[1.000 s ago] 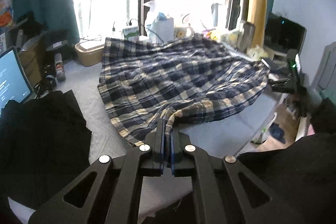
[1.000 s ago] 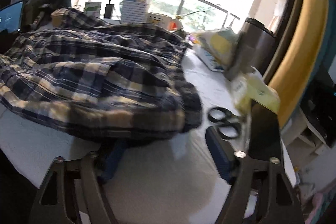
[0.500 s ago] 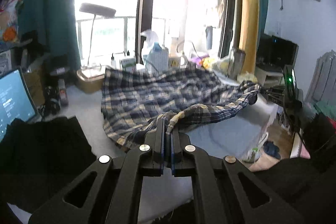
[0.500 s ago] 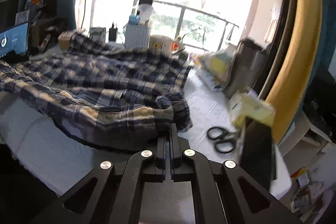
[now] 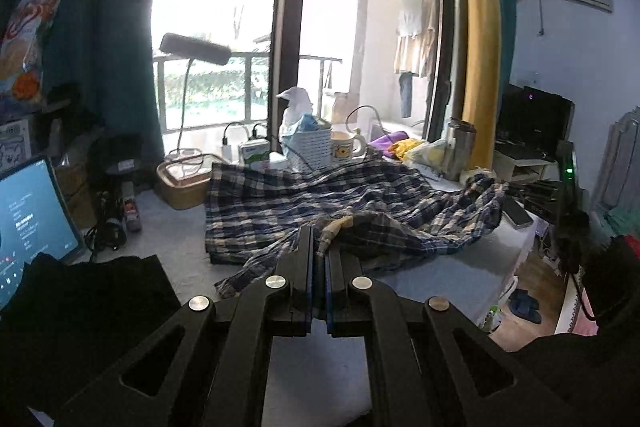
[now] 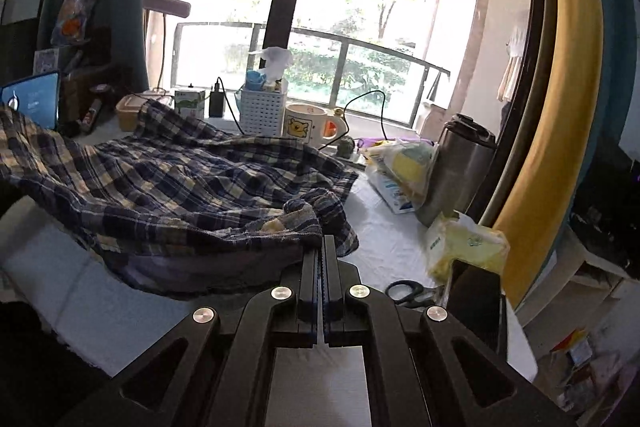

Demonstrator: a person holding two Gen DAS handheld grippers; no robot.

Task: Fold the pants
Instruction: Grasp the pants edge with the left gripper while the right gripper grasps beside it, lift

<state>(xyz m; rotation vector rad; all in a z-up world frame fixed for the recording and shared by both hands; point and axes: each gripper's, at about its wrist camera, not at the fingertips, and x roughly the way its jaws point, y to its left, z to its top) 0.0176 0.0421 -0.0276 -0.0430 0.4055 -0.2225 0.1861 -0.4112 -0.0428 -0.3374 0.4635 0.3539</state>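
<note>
rumpled plaid pants (image 5: 320, 203) pinched by both grippers' flat black fingers (image 6: 310, 267).

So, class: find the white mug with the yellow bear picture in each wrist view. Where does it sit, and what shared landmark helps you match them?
Left wrist view: white mug with the yellow bear picture, centre, behind the plaid pants.
Right wrist view: mug, centre, beyond the pants.
Shared landmark: white perforated basket, directly left of the mug in both.

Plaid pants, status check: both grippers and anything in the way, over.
Left gripper shut on plaid pants. Right gripper shut on their near edge. Scissors and yellow packet lie close right.
</note>
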